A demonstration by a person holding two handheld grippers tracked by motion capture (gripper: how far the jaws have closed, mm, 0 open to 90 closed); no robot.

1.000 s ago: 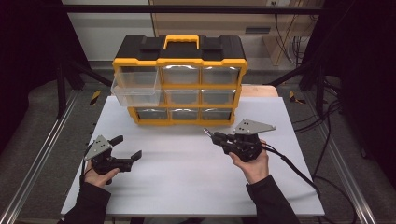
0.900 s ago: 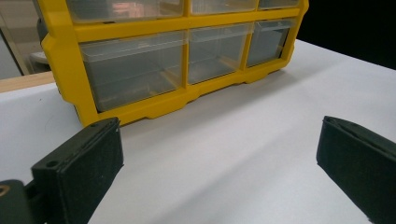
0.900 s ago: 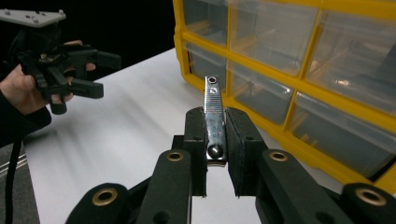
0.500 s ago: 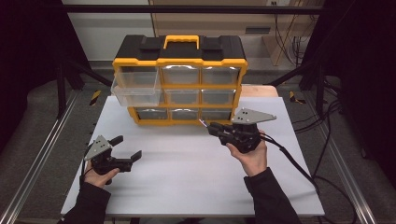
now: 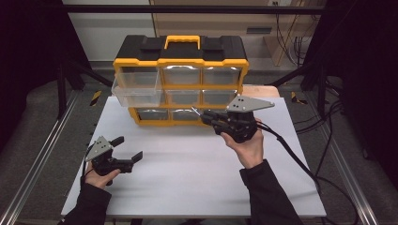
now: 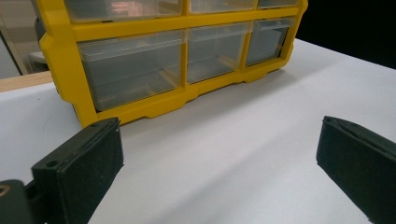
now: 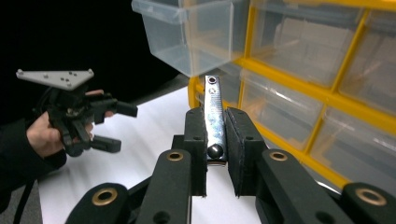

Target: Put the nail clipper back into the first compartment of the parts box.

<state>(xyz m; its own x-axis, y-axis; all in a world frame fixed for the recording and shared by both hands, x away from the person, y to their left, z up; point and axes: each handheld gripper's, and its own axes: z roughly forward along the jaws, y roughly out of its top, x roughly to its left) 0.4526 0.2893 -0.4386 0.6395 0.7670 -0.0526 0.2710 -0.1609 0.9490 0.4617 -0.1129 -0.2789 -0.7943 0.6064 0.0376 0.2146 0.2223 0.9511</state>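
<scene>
Right gripper [image 7: 215, 140], matte black with brass-ringed pivots, clamped tight on a flat, polished steel nail clipper [image 7: 214, 122]; pads pressed against its narrow edges, riveted end near the pads, holed tip jutting past them toward the yellow-framed plastic organiser cabinet [image 5: 180, 79]. In the high view, same gripper [image 5: 202, 115] held above the white table top [image 5: 187, 178] just in front of the cabinet's bottom row, thin bright clipper [image 5: 196, 111] pointing at the middle lower drawer, grey three-cornered plate on top, thick black cable trailing away from the cabinet.

Cabinet: boxy, black lid with a yellow handle, three rows of clear, glossy, rectangular drawers. One clear plastic drawer [image 5: 137, 93] on the cabinet's left column pulled out, hanging forward of the frame; seen in the right gripper view [image 7: 196, 32] as a thin-walled translucent box above the clipper's tip.

Left gripper [image 5: 127, 149] well in front of the cabinet's left corner, resting low over the smooth white top, blocky black rubber-faced jaws spread wide with nothing between them.
</scene>
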